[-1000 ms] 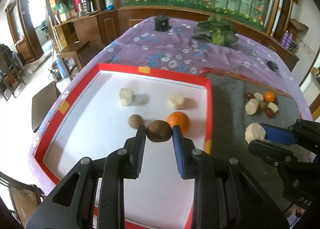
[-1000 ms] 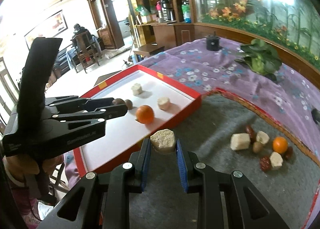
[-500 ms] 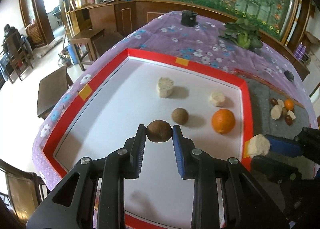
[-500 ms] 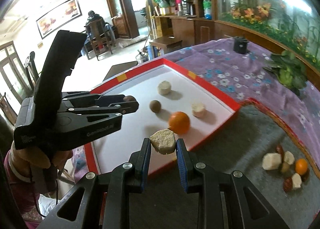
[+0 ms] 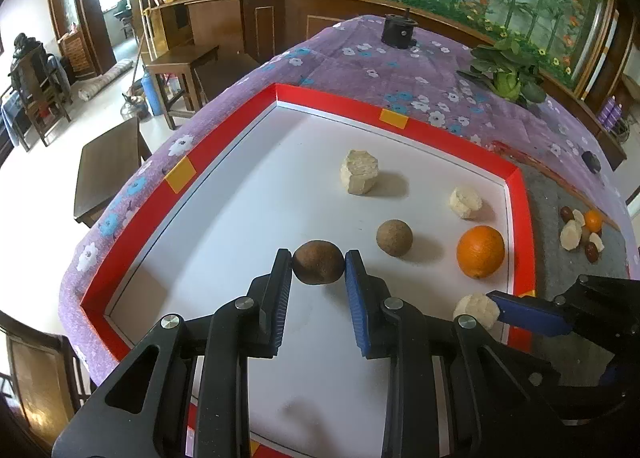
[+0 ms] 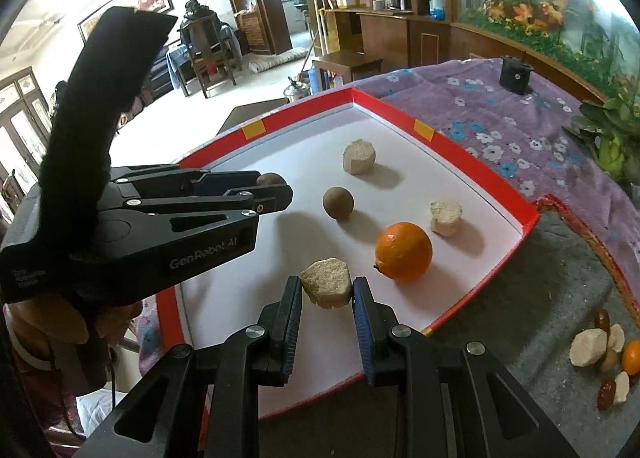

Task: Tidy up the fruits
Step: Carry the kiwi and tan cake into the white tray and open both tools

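Your left gripper has its fingers clamped on a brown round fruit, held off the floor of the red-rimmed tray. Your right gripper has its fingers clamped on a pale rough chunk, also over the tray's white floor, near its front edge.

Judging from how little of each piece sits between the pads, both holds are at the fingertips only. The brown fruit is round and looks smooth, so any twist of your wrist or a quick drop could squirt it out forward; it would probably roll, and the second brown fruit just beyond and to the right of your left fingers is close enough to be knocked.

The orange lies just beyond and to the right of your right fingers. Release the chunk from too high or too far right and it may bump the orange and send it rolling toward the rim.

The chunk looks crumbly; squeeze harder and it may break.

Your two grippers are near each other over the same part of the tray, so crossing paths could make them collide. More fruit waits on the grey mat, well off to the right of your right fingers.
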